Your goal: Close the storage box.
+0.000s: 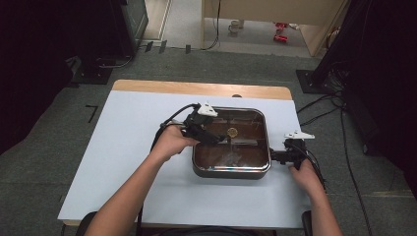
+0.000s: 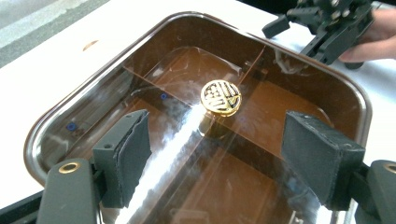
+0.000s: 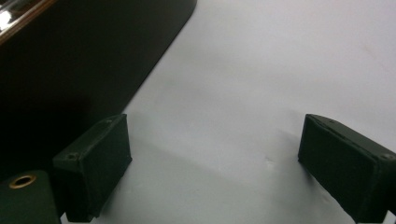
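A white table (image 1: 123,162) carries a square brown pan (image 1: 231,169) under a clear glass lid (image 2: 280,102) — sitting right of centre, close to the person's side. The left gripper (image 2: 215,154) hovers above the lid with jaws wide apart and the gold knob (image 2: 221,97) between and beyond them, while the right gripper (image 3: 212,163), jaws likewise spread and empty, rests just beside the pan's right wall. The glass lid looks rigid, slick and breakable — the knob is likely the safest place to grip.

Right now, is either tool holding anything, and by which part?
Nothing is held. The left tool is open over the lid's gold knob; the right tool is open.
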Demonstrator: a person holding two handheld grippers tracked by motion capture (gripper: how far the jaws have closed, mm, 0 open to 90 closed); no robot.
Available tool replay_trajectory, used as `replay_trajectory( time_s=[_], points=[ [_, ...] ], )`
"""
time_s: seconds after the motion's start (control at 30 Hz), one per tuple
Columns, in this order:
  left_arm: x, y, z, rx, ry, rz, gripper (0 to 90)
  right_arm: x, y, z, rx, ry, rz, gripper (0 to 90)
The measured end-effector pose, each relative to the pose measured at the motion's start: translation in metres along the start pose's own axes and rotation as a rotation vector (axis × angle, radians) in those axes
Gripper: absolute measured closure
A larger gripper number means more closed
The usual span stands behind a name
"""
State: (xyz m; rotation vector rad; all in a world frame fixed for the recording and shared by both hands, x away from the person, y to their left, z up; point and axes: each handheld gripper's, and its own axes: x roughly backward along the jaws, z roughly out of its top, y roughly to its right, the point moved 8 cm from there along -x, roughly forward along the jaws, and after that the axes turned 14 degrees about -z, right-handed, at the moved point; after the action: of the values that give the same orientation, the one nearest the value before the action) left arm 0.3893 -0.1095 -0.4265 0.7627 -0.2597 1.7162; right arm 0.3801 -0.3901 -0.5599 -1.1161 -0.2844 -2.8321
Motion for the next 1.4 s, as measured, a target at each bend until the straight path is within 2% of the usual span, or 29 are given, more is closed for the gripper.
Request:
replay_trajectory(
  time_s=[0.1, 0.17, 0.27, 0.37, 0.4, 0.43, 0.47, 0.5, 0.57, 0.6, 0.7, 0.73, 0.77, 0.87, 0.9, 1.0, 1.03, 1.07, 1.4],
  points=[
    [0.015, -0.002, -0.008, 0.011, 0.014, 0.026, 23.8, 0.000, 0.000, 0.000, -0.001, 0.001, -0.001, 8.8],
    [0.019, -0.002, -0.011, 0.017, 0.019, 0.032, 23.8, 0.000, 0.000, 0.000, -0.001, 0.001, -0.001, 8.8],
    [0.033, -0.005, -0.023, 0.033, 0.027, 0.071, 23.6, 0.000, 0.000, 0.000, 0.000, 0.000, -0.002, 8.8],
    [0.039, -0.006, -0.030, 0.044, 0.040, 0.073, 22.7, 0.000, 0.000, 0.000, -0.001, 0.000, -0.001, 8.8],
    [0.044, -0.007, -0.037, 0.057, 0.057, 0.078, 22.5, 0.000, 0.000, 0.000, 0.000, 0.000, -0.001, 8.8],
    [0.044, -0.007, -0.037, 0.057, 0.057, 0.078, 22.2, 0.000, 0.000, 0.000, 0.000, 0.000, -0.001, 8.8],
    [0.048, -0.009, -0.046, 0.068, 0.059, 0.095, 22.1, 0.000, 0.000, 0.000, 0.000, 0.000, -0.001, 8.8],
    [0.048, -0.009, -0.046, 0.068, 0.059, 0.095, 22.1, 0.000, 0.000, 0.000, 0.000, 0.000, -0.001, 8.8],
    [0.053, -0.012, -0.056, 0.077, 0.061, 0.118, 22.0, 0.000, 0.000, 0.000, -0.001, 0.000, -0.001, 8.8],
    [0.058, -0.014, -0.063, 0.096, 0.072, 0.133, 21.8, 0.000, 0.000, 0.000, -0.001, 0.000, -0.001, 8.8],
    [0.062, -0.016, -0.070, 0.114, 0.086, 0.146, 21.7, 0.000, 0.000, 0.000, -0.001, 0.000, -0.001, 8.8],
    [0.065, -0.018, -0.079, 0.126, 0.093, 0.160, 21.4, 0.000, 0.000, 0.000, -0.001, 0.000, -0.001, 8.8],
    [0.065, -0.018, -0.079, 0.126, 0.093, 0.160, 21.4, 0.000, 0.000, 0.000, -0.001, 0.000, -0.001, 8.8],
    [0.069, -0.021, -0.094, 0.158, 0.109, 0.191, 21.4, 0.000, 0.000, 0.000, -0.002, 0.000, -0.001, 8.8],
    [0.069, -0.021, -0.094, 0.158, 0.109, 0.191, 21.4, 0.000, 0.000, 0.000, -0.002, 0.000, -0.001, 8.8],
    [0.069, -0.023, -0.111, 0.172, 0.097, 0.220, 21.4, 0.000, 0.000, 0.000, -0.001, 0.000, -0.001, 8.8],
    [0.069, -0.023, -0.111, 0.172, 0.097, 0.220, 21.4, 0.000, 0.000, 0.000, -0.001, 0.000, -0.001, 8.8],
    [0.070, -0.024, -0.118, 0.180, 0.099, 0.241, 21.4, 0.000, 0.000, 0.000, -0.001, 0.000, -0.001, 8.8],
    [0.072, -0.028, -0.148, 0.211, 0.103, 0.278, 21.4, 0.000, 0.000, 0.000, -0.001, -0.001, -0.001, 8.8]
  ],
)
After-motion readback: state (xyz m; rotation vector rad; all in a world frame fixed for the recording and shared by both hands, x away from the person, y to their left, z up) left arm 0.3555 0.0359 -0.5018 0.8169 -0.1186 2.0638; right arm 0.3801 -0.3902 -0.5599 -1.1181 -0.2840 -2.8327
